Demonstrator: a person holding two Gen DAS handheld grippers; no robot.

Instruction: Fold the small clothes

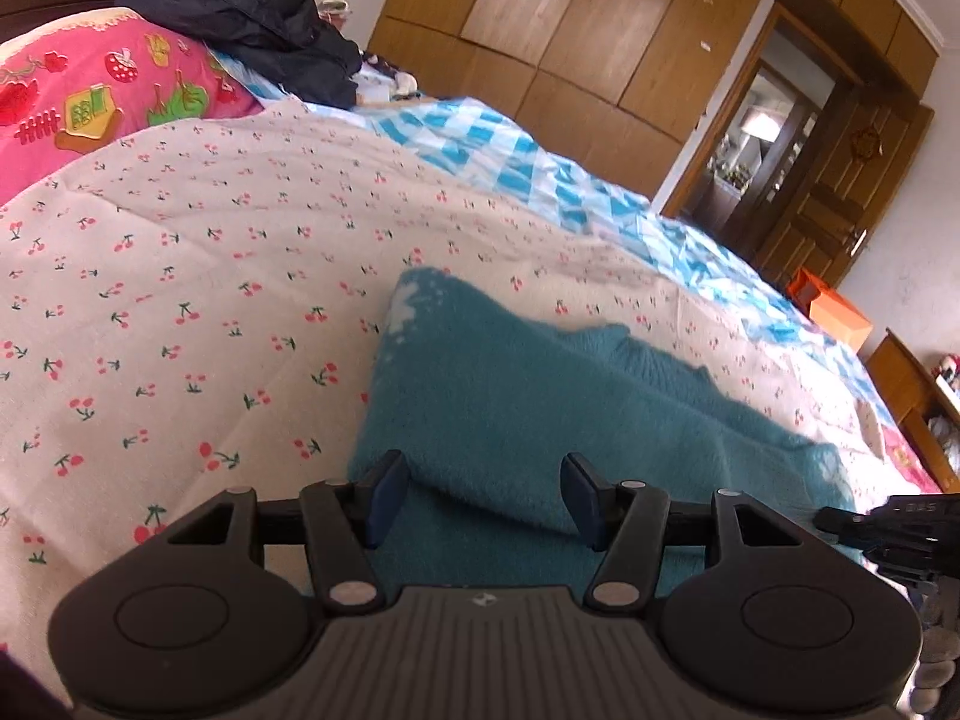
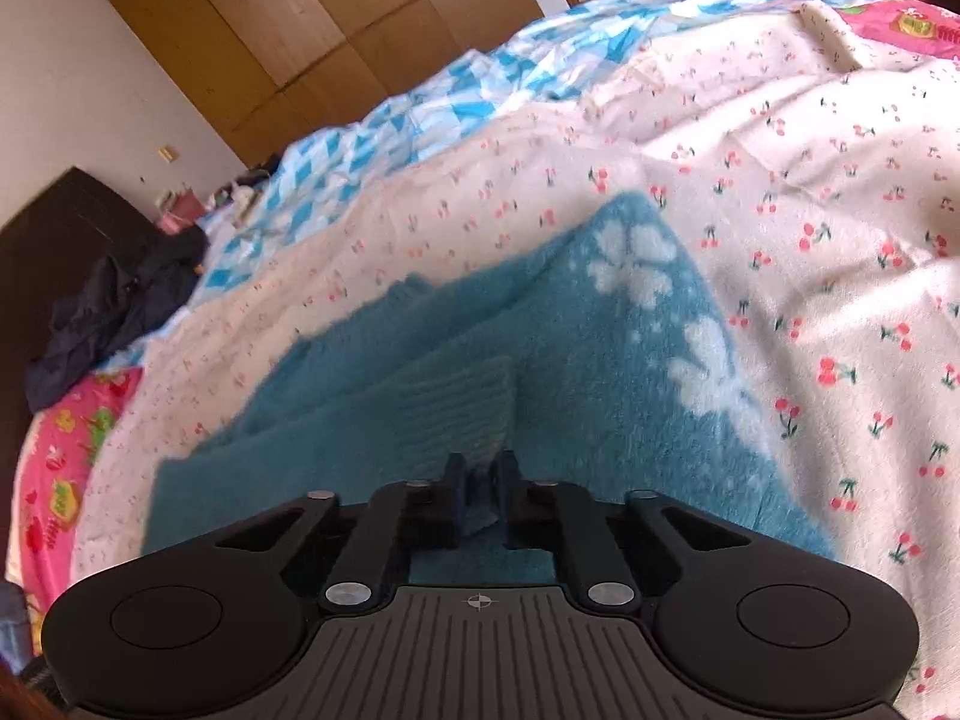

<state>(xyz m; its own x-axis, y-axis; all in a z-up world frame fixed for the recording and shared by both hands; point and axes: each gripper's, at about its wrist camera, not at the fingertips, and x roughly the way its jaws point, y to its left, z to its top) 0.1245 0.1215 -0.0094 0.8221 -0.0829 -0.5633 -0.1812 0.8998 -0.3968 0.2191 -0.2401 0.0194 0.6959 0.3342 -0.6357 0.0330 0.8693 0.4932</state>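
Lying on a cream bedsheet printed with small red cherries (image 1: pixel 180 252), a fuzzy teal knitted sweater with pale flower shapes (image 1: pixel 510 396) sits partly folded, its layers stacked in soft steps. At the far left of the bed, a bright pink pillow with strawberry and house appliqués (image 1: pixel 102 90) rests under a crumpled dark navy garment (image 1: pixel 252 18), and a blue-and-white checked quilt (image 1: pixel 498 144) runs along the far side toward the brown wooden wardrobe doors (image 1: pixel 540 30). The left hand-held gripper (image 1: pixel 486 495) hovers over the near edge of the sweater with its jaws spread wide, a raised fold of the fabric lying between them but not pinched. Further right, the right hand-held gripper (image 2: pixel 480 489) has its jaws drawn nearly together, pinching a ribbed edge of the same sweater (image 2: pixel 456 396), which spreads ahead of it across the cherry sheet. An orange box (image 1: pixel 834 312) stands beyond the bed near the wooden door.
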